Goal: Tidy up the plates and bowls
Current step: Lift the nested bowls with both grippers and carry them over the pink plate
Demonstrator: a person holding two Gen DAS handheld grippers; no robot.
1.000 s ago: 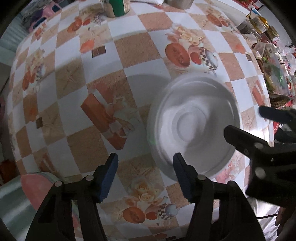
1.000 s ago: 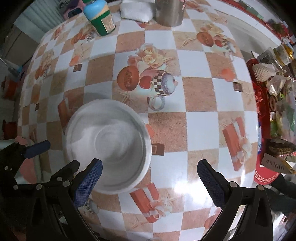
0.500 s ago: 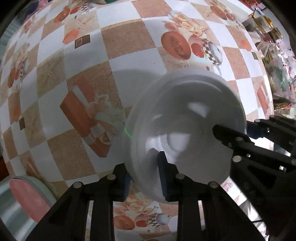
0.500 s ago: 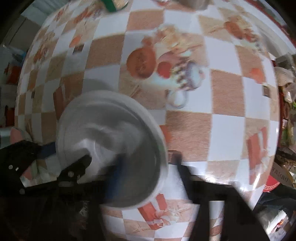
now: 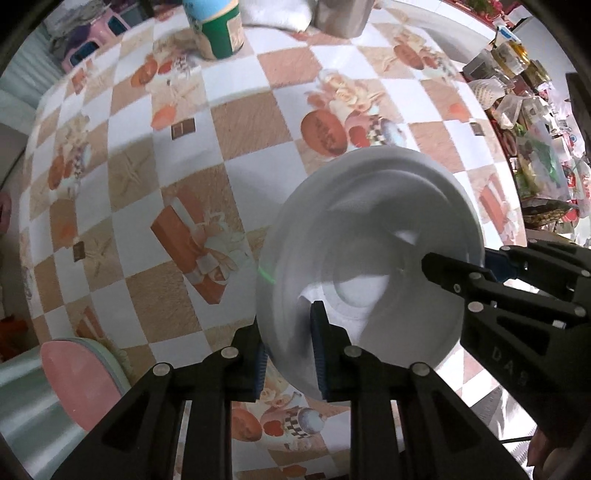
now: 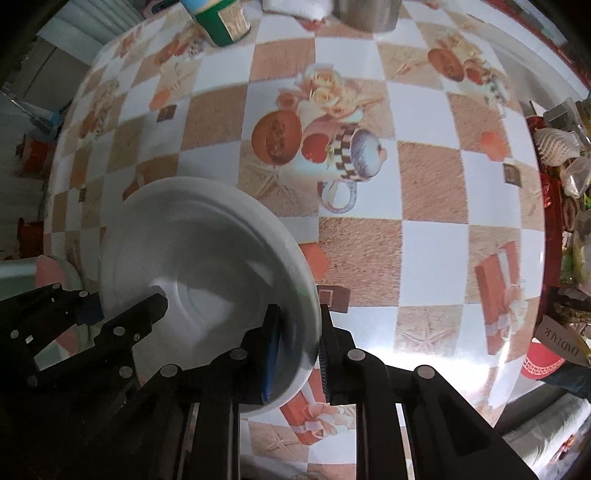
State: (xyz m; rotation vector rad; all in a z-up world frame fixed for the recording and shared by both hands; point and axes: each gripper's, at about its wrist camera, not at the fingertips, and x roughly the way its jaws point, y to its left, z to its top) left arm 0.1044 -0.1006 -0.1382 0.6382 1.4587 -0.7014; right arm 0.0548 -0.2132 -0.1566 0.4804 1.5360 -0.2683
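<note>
A white bowl hangs a little above the checked tablecloth, tilted. In the left wrist view my left gripper has the bowl's near rim between its blue pads, and its jaws are still closing on it. My right gripper reaches in from the right and clamps the opposite rim. The right wrist view shows the same bowl with my right gripper shut on its right rim. There my left gripper holds the far left rim.
A green jar with a blue lid, a white cloth and a metal pot stand at the table's far edge. A pink and pale-green stack of dishes sits near left. Packets and jars crowd the right side.
Both grippers stood open above the bowl on the table, then dropped onto opposite rims and closed. The bowl has since risen off the cloth and tilted.
</note>
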